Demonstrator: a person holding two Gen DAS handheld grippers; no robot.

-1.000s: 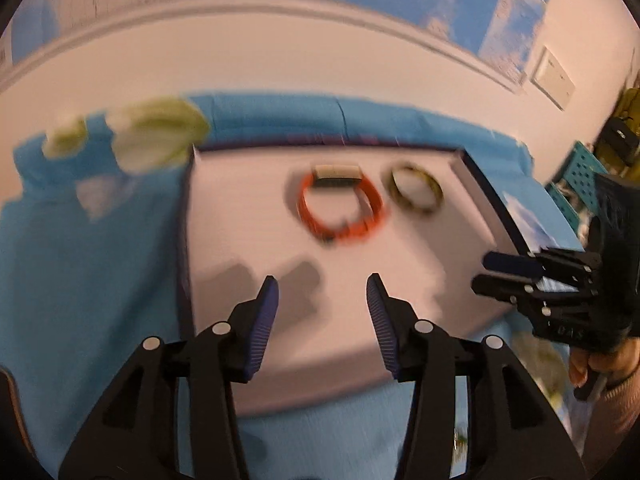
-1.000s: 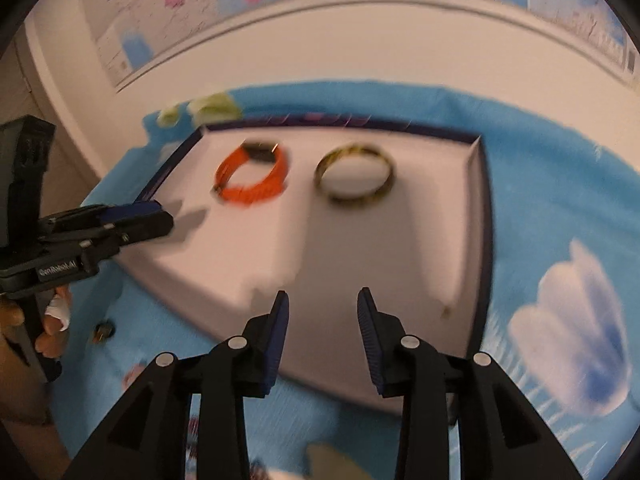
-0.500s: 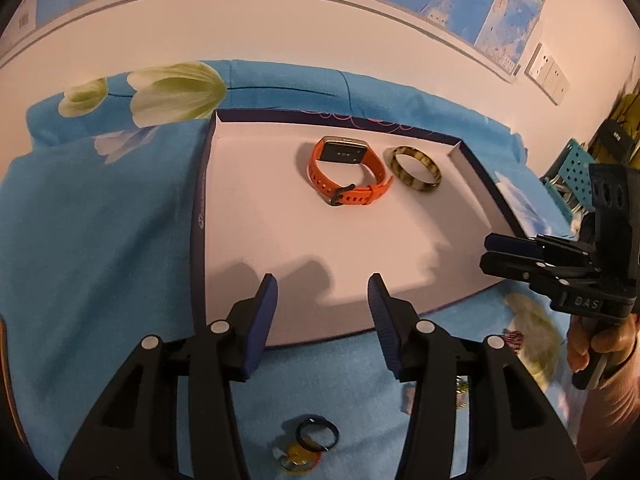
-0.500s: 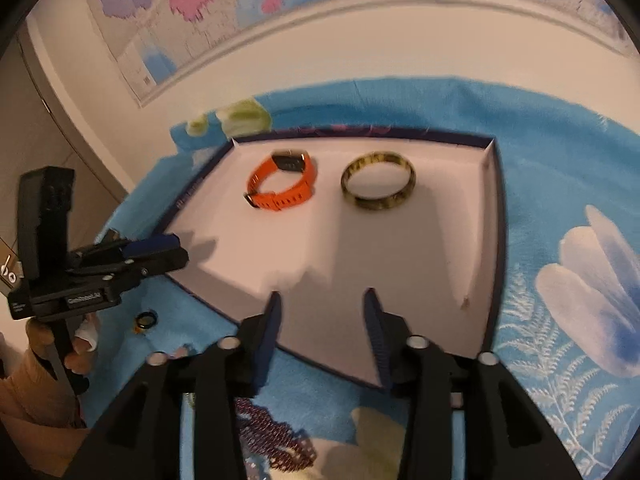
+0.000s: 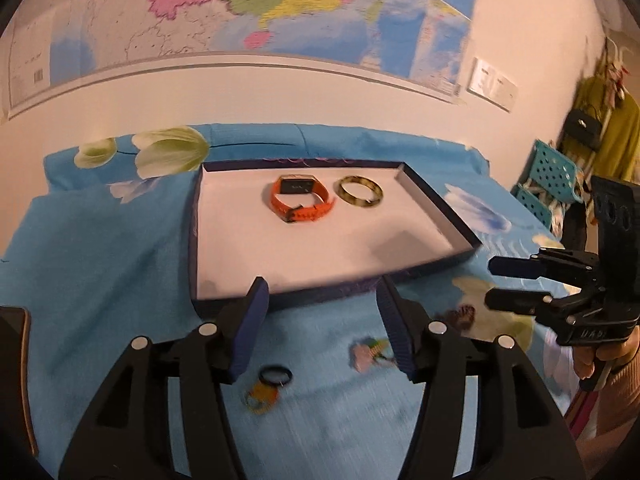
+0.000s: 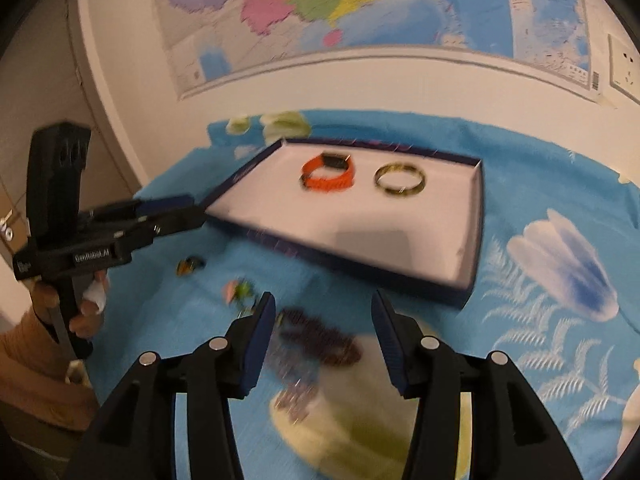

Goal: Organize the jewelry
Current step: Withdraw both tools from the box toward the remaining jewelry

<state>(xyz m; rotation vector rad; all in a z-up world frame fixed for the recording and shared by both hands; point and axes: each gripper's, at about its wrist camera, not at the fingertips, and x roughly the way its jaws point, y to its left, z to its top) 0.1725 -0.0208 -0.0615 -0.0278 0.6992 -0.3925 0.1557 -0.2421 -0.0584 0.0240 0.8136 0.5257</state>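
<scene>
Hovering over the blue floral cloth point(image 5: 100, 264) short of the tray point(image 5: 434, 204), both tools empty: left gripper point(image 5: 320, 320) with jaws opening and nothing between them, right gripper point(image 6: 322, 334) likewise opening, only the dark beaded string point(image 6: 320, 338) lying on the cloth below the gap, not pinched. Already inside the tray: orange watch point(image 5: 302, 200) and mottled bangle point(image 5: 359, 192), side by side near the far wall, apart from each other. Still loose on the cloth, in front of the tray's near edge: black ring point(image 5: 275, 376) touching a small yellow-orange piece point(image 5: 260, 398), a blurred pink-and-green trinket point(image 5: 370, 354), and the beaded string further toward the right tool. Judged step: between placements, lining up for the next pickup. Next move, likely: lowering one tool over a loose piece, the beaded string for the right or the ring for the left, closing gently on it, then lifting clear of the tray's near wall before setting it down in a bare spot.
</scene>
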